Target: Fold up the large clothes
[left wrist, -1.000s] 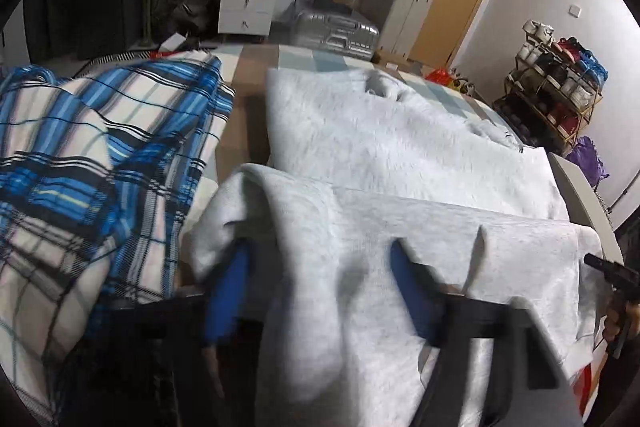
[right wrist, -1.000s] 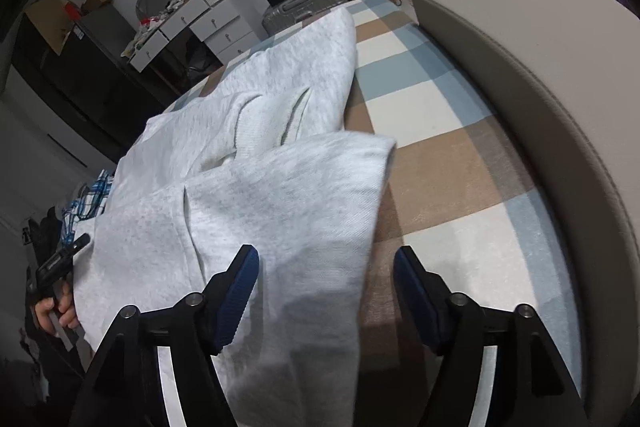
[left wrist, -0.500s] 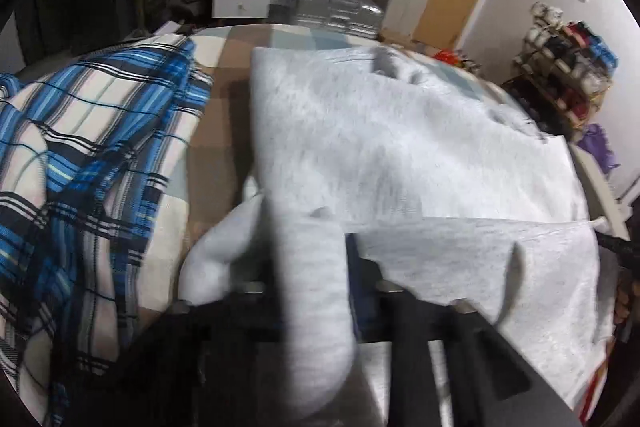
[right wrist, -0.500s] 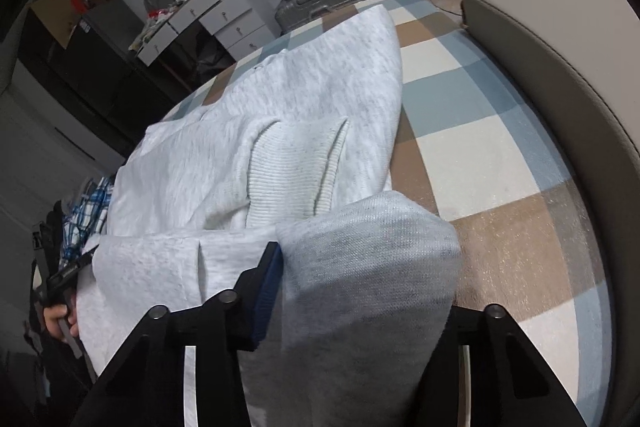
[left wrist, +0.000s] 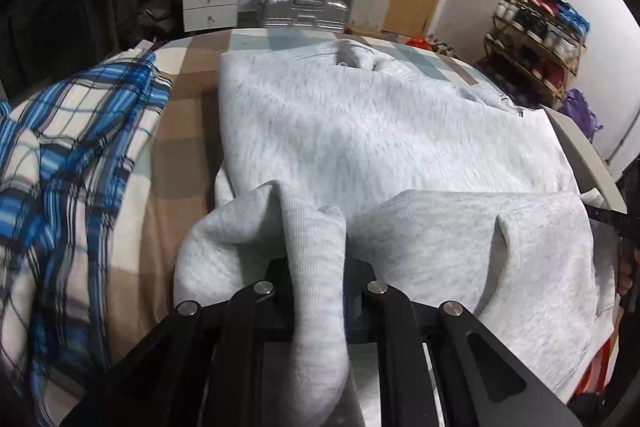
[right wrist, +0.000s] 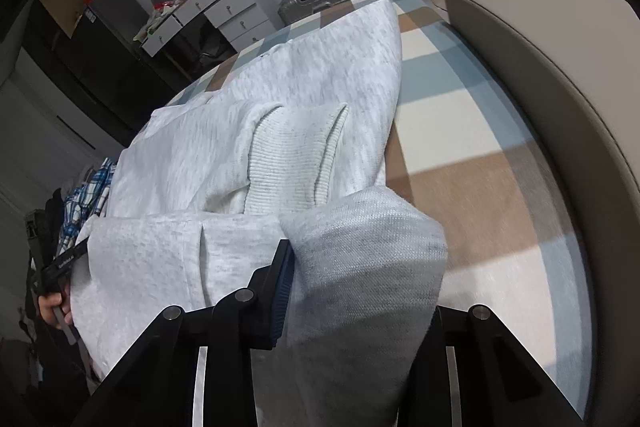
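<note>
Left wrist view: the left tongs (left wrist: 318,267) are closed on a bunched ridge of the grey sweatshirt (left wrist: 360,131), whose ribbed hem is pinched between the arms and hangs down toward the lens. The garment is spread across the checked bed (left wrist: 180,131), with its near edge lifted and doubled back over the body. A blue plaid shirt (left wrist: 72,147) is heaped along the bed's left edge, apart from the sweatshirt.

In the right wrist view the right tongs (right wrist: 352,267) are also closed on the near hem at the other corner; only one blue pad (right wrist: 282,291) shows, the rest being wrapped in cloth. A ribbed cuff (right wrist: 292,155) lies folded onto the middle of the body. The padded bed frame (right wrist: 560,87) runs along the right edge.

The fabric is judged to be soft, thick fleece: light enough to lift, limp, inclined to sag between the two holds and to slip if only a thin layer is caught. The ribbed hem corners are judged the best places to be held, since both layers can be gathered there.

Compared with a second ago, both tongs have gone from wide open, with cloth merely draped over them, to clamped. The hem has been gathered into a ridge, and more of the sweatshirt's body is now seen beyond the raised edge.
</note>
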Tool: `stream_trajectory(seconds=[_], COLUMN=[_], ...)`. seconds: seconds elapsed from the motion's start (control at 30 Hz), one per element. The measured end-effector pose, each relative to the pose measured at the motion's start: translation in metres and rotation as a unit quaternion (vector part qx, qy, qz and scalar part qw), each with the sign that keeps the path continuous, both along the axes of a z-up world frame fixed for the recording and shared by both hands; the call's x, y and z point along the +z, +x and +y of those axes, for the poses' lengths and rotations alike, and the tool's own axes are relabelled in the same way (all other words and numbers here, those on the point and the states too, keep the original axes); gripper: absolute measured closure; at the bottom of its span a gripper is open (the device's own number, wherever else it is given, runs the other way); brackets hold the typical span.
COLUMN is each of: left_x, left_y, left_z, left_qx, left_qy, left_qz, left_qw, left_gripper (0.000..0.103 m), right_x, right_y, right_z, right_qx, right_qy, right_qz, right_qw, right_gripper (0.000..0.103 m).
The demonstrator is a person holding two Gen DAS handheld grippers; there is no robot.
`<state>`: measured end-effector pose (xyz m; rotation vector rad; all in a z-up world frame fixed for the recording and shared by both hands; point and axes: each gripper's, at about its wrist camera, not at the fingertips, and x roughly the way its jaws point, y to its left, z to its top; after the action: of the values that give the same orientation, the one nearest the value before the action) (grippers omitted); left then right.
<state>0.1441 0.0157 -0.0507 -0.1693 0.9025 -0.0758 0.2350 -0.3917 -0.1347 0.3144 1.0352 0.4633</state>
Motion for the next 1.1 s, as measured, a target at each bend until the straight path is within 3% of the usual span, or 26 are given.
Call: stream_trajectory(seconds=[0.23, 0.3, 0.43, 0.5, 0.57, 0.63, 0.73, 0.8, 0.97, 1.0, 1.03, 1.07, 1.1], left_x=[0.006, 0.013, 0.027, 0.028, 0.024, 0.017, 0.015, 0.014, 0.009, 0.009, 0.011, 0.012, 0.016], left_y=[-0.059, -0.069, -0.072, -0.067, -0.061, -0.060, -0.073, -0.084, -0.096, -0.096, -0.096, -0.096, -0.096], left_z=[-0.015, -0.010, 0.017, 0.025, 0.031, 0.037, 0.030, 0.025, 0.006, 0.002, -0.003, -0.005, -0.007], left_qx=[-0.018, -0.006, 0.028, 0.050, 0.062, 0.072, 0.055, 0.049, 0.036, 0.041, 0.046, 0.044, 0.042], left_qy=[-0.036, -0.040, -0.084, -0.090, -0.111, -0.146, -0.151, -0.146, -0.138, -0.123, -0.101, -0.092, -0.090], left_qz=[-0.004, -0.017, -0.047, -0.047, -0.042, -0.027, -0.027, -0.023, 0.002, 0.000, -0.005, -0.007, -0.012], left_qw=[0.9992, 0.9991, 0.9950, 0.9935, 0.9910, 0.9863, 0.9867, 0.9879, 0.9897, 0.9915, 0.9938, 0.9948, 0.9949], left_gripper=[0.096, 0.096, 0.097, 0.097, 0.097, 0.096, 0.085, 0.058, 0.054, 0.065, 0.080, 0.097, 0.098], right_x=[0.006, 0.011, 0.013, 0.010, 0.010, 0.012, 0.015, 0.015, 0.007, 0.004, 0.003, 0.004, 0.011], right_y=[-0.019, -0.014, -0.003, -0.002, -0.007, -0.017, -0.042, -0.061, -0.080, -0.079, -0.077, -0.077, -0.080], right_z=[-0.022, -0.019, -0.006, -0.005, -0.008, -0.019, -0.043, -0.059, -0.071, -0.068, -0.065, -0.060, -0.052], right_qx=[-0.003, -0.006, -0.011, -0.017, -0.023, -0.023, -0.027, -0.031, -0.035, -0.038, -0.035, -0.026, -0.015], right_qy=[-0.021, -0.025, -0.036, -0.026, -0.030, -0.023, -0.008, 0.009, 0.030, 0.028, 0.023, 0.016, -0.004], right_qz=[-0.004, -0.020, -0.031, -0.018, -0.006, -0.009, -0.015, -0.017, -0.015, -0.014, -0.015, -0.016, -0.032], right_qw=[1.000, 0.999, 0.999, 0.999, 0.999, 0.999, 0.999, 0.999, 0.999, 0.999, 0.999, 0.999, 0.999], right_gripper=[0.072, 0.073, 0.073, 0.066, 0.047, 0.046, 0.046, 0.044, 0.043, 0.046, 0.066, 0.099, 0.098])
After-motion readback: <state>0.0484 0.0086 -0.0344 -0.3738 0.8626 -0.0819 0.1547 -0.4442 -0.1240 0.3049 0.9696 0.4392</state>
